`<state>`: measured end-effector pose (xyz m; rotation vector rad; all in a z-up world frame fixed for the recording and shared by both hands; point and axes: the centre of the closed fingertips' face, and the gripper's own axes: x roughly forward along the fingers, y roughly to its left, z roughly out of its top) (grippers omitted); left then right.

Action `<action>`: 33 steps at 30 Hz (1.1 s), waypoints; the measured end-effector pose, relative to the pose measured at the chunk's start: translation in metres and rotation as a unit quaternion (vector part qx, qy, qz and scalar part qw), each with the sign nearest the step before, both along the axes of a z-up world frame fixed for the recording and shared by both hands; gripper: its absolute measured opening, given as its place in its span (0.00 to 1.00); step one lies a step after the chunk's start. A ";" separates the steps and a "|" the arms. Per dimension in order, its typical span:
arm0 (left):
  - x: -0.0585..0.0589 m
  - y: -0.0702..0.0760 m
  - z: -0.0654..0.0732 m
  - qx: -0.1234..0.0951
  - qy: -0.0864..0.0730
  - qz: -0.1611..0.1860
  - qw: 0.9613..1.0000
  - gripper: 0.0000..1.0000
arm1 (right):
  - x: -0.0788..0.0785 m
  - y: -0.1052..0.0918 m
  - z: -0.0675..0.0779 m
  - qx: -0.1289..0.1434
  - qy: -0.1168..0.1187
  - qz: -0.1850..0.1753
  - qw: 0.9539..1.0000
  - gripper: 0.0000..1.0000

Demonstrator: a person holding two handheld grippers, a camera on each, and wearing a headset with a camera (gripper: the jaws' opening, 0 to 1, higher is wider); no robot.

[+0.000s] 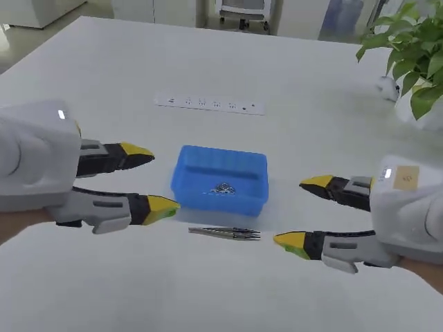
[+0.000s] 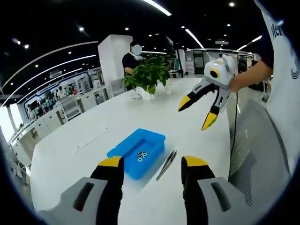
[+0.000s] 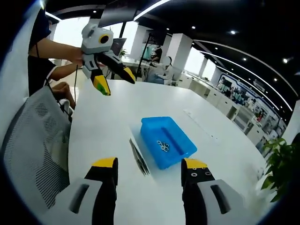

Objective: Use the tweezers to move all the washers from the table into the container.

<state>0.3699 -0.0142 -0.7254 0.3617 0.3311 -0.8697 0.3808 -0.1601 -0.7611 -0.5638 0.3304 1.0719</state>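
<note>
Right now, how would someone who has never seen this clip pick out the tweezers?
On the white table sits a blue container. Just on the person's side of it, outside it, lie the tweezers. They are the one thin, dark metal sliver flat on the tabletop, unlike the white power strip beyond the container.

left claw [image 1: 165,180] with jaws spread wide, right claw [image 1: 288,211] likewise, both held level, tips facing inward
</note>
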 end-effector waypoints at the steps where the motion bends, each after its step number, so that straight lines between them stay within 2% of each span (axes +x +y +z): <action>1: -0.001 0.000 0.001 0.000 -0.001 -0.002 1.000 0.57 | -0.001 0.000 0.001 0.001 -0.002 -0.001 1.000 0.58; 6: -0.011 -0.001 0.008 0.000 -0.009 -0.009 1.000 0.65 | -0.008 0.001 0.009 0.011 -0.012 -0.012 1.000 0.67; 10: -0.015 -0.001 0.013 0.005 -0.017 -0.012 1.000 0.66 | -0.010 0.001 0.014 0.021 -0.015 -0.019 0.999 0.71; 13: -0.020 -0.003 0.017 0.002 -0.013 -0.018 1.000 0.73 | -0.010 0.000 0.014 0.022 -0.014 -0.023 0.999 0.76; 15: -0.021 -0.004 0.017 0.002 -0.011 -0.021 1.000 0.73 | -0.011 0.000 0.015 0.022 -0.011 -0.022 0.999 0.76; 17: -0.021 -0.004 0.016 0.010 -0.012 -0.023 1.000 0.74 | -0.010 0.000 0.015 0.020 -0.014 -0.022 0.999 0.77; 22: -0.018 -0.005 0.016 0.012 -0.006 -0.021 1.000 0.78 | -0.007 0.001 0.013 0.023 -0.011 -0.020 0.999 0.82; 23: -0.018 -0.006 0.016 0.013 -0.006 -0.021 1.000 0.78 | -0.006 0.002 0.014 0.027 -0.016 -0.017 0.999 0.83; 26: -0.016 -0.001 0.012 0.029 -0.004 -0.012 0.999 0.84 | -0.002 0.004 0.016 0.032 -0.023 -0.014 0.999 0.87; 33: -0.020 0.009 0.007 0.040 0.011 0.002 0.999 0.92 | -0.002 0.006 0.010 0.024 -0.017 -0.007 1.000 0.96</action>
